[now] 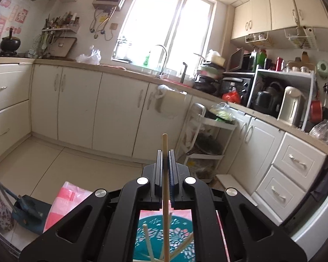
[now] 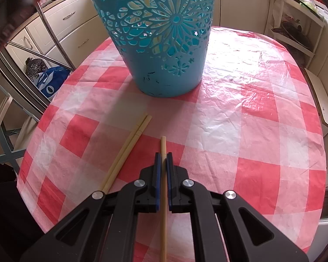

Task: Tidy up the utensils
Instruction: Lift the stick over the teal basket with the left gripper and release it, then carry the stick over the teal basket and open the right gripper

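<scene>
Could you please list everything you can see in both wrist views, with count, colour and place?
basket: one, teal, cut-out flower pattern, upright on the table; seen from above in the left view, several chopsticks already inside.
tablecloth: one, red-and-white check, covering the table.
loose chopsticks: two, pale wood, side by side on the cloth left of the right hand-held gripper.
held chopstick, right: one, pale wood.
held chopstick, left: one, pale wood, above the basket.
cabinets: cream, along the walls.
window: one, bright, above the sink.
left hand-held gripper: black, shut on its chopstick.
right hand-held gripper: black, blue pads, shut on its chopstick.
</scene>
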`<control>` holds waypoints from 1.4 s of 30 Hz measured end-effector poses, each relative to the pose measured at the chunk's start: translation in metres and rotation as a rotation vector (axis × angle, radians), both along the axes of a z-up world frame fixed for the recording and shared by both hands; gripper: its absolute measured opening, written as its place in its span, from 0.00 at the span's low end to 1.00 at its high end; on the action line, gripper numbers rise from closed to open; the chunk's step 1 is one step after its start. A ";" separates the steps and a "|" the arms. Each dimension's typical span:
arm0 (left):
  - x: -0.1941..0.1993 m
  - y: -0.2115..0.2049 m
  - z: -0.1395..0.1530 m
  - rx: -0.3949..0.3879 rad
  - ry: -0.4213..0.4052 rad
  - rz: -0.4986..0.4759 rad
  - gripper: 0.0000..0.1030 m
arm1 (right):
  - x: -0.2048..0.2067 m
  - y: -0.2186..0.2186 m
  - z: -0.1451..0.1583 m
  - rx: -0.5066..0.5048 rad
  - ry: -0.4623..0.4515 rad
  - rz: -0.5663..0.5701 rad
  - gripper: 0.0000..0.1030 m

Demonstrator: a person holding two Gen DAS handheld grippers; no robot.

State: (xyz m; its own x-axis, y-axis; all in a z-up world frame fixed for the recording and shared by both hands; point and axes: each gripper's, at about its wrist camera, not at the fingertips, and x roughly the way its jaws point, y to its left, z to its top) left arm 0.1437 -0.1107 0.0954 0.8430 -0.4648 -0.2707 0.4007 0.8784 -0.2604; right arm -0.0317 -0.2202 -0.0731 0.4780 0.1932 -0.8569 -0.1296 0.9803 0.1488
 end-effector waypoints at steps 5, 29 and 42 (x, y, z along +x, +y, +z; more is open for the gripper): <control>0.004 0.007 -0.027 -0.012 0.036 0.033 0.05 | -0.001 0.000 -0.001 0.001 0.000 0.000 0.06; -0.003 0.005 -0.025 0.000 0.027 0.001 0.04 | 0.000 0.001 -0.001 0.004 0.000 0.002 0.06; -0.056 0.022 -0.053 0.204 0.153 0.007 0.67 | -0.003 -0.013 -0.002 0.080 0.015 -0.010 0.06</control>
State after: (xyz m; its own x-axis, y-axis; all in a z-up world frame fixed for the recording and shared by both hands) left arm 0.0876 -0.0886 0.0425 0.7882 -0.3817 -0.4827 0.3640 0.9216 -0.1344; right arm -0.0344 -0.2331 -0.0750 0.4672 0.2570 -0.8460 -0.1171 0.9664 0.2289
